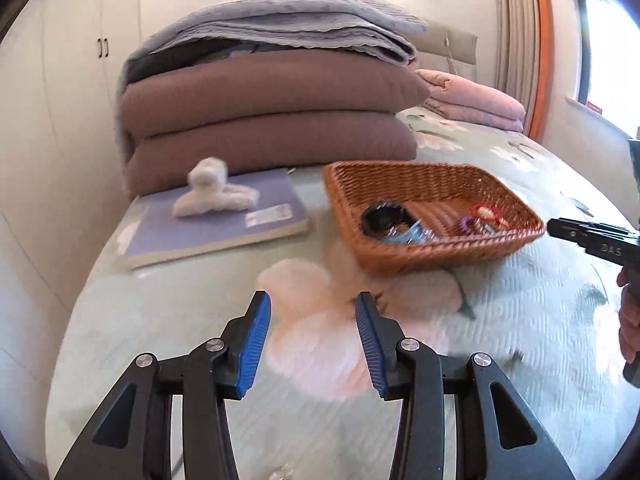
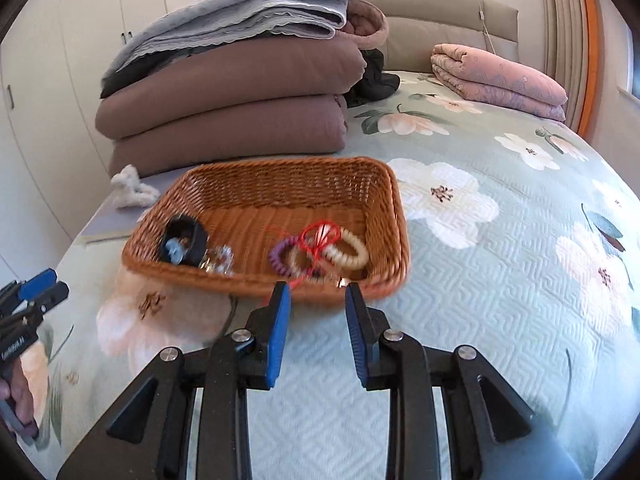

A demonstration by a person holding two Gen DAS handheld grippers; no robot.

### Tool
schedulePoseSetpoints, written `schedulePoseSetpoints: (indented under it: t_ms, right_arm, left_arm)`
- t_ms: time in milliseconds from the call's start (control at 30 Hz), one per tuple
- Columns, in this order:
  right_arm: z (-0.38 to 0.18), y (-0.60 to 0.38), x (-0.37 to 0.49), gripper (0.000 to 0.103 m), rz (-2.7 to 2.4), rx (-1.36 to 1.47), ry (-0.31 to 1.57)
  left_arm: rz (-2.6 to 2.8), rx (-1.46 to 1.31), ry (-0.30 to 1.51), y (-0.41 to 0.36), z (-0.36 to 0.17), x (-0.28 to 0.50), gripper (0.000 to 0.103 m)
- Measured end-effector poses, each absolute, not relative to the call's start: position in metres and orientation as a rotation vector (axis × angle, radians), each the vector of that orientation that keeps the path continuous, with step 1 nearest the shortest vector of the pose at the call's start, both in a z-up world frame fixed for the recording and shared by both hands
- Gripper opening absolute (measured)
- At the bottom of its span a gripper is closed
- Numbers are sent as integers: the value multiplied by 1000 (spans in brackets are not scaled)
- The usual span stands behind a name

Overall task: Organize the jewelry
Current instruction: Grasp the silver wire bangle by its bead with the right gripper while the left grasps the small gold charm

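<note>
A brown wicker basket (image 1: 436, 254) (image 2: 280, 184) sits on the flowered bedspread. Inside lie a black hair band (image 1: 382, 218) (image 2: 186, 240), a purple spiral tie (image 2: 280, 254), a cream bead bracelet (image 2: 352, 250) and a red cord (image 2: 320, 236). A white fluffy hair claw (image 1: 212, 194) (image 2: 130, 192) rests on a lilac notebook (image 1: 208, 236) left of the basket. My left gripper (image 1: 314, 304) is open and empty over the bedspread, short of the basket. My right gripper (image 2: 317, 286) is open with nothing between its pads, just in front of the basket's near wall.
Folded brown quilts (image 1: 272, 120) (image 2: 228, 120) topped by a grey blanket rise behind the basket. A pink folded quilt (image 2: 500, 76) lies far right by the headboard. White wardrobes stand left, a curtain and window right. A hand (image 1: 630, 320) holds the right gripper's handle.
</note>
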State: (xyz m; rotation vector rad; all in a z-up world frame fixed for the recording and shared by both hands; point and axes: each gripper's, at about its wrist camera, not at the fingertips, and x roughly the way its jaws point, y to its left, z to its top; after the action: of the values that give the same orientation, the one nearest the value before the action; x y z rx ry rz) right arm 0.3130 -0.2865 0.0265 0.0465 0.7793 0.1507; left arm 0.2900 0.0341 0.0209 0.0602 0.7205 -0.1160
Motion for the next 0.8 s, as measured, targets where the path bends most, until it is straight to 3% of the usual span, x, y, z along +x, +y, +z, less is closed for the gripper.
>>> schedulePoseSetpoints:
  t_ms: [400,800]
  right_arm:
    - [-2,-295,237,31,234,63,798]
    - [-27,-252,219,31,318,41,847]
  left_arm:
    - [-115,38,733,87,4,217,51]
    - [-175,142,822,67,-50,204,50]
